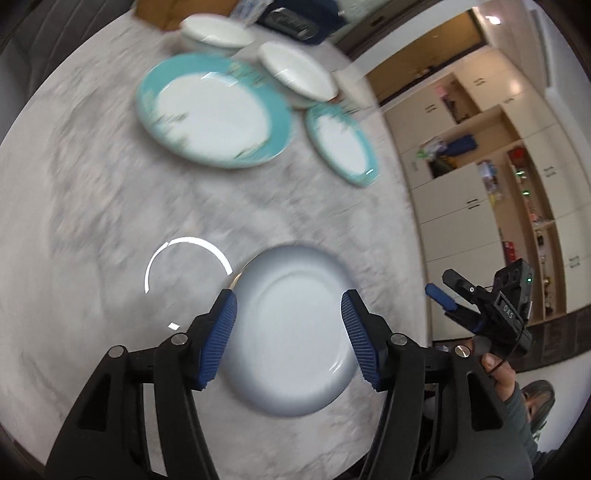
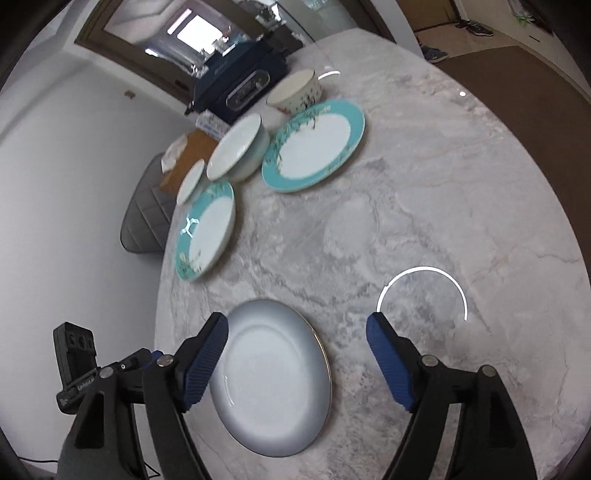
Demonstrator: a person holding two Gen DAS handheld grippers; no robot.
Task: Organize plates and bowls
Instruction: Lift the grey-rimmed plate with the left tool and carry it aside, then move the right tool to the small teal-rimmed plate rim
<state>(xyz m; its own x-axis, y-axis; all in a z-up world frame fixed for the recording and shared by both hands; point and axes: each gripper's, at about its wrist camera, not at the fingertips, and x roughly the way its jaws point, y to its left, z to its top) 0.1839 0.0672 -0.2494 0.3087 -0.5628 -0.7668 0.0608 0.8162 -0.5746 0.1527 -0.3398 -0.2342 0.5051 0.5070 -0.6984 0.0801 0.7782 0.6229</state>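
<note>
A grey-white plate (image 1: 291, 332) (image 2: 273, 380) lies on the marble table near its edge. My left gripper (image 1: 290, 332) is open above it, one blue pad on each side. My right gripper (image 2: 297, 362) is open too, its left pad over the plate's left rim; it shows in the left wrist view (image 1: 448, 291) off the table's edge. Farther off lie a large teal-rimmed plate (image 1: 212, 110) (image 2: 314, 146), a small teal-rimmed plate (image 1: 343, 144) (image 2: 205, 230), a white bowl (image 1: 297, 72) (image 2: 238, 151) and another bowl (image 1: 216, 31) (image 2: 295, 92).
The round marble table (image 1: 92, 221) (image 2: 443, 184) has open surface between the plates. A dark blue bag (image 2: 240, 85), a brown box (image 2: 188, 158) and a small white dish (image 2: 190, 181) stand at the far edge. A grey chair (image 2: 147, 218) stands beyond the table.
</note>
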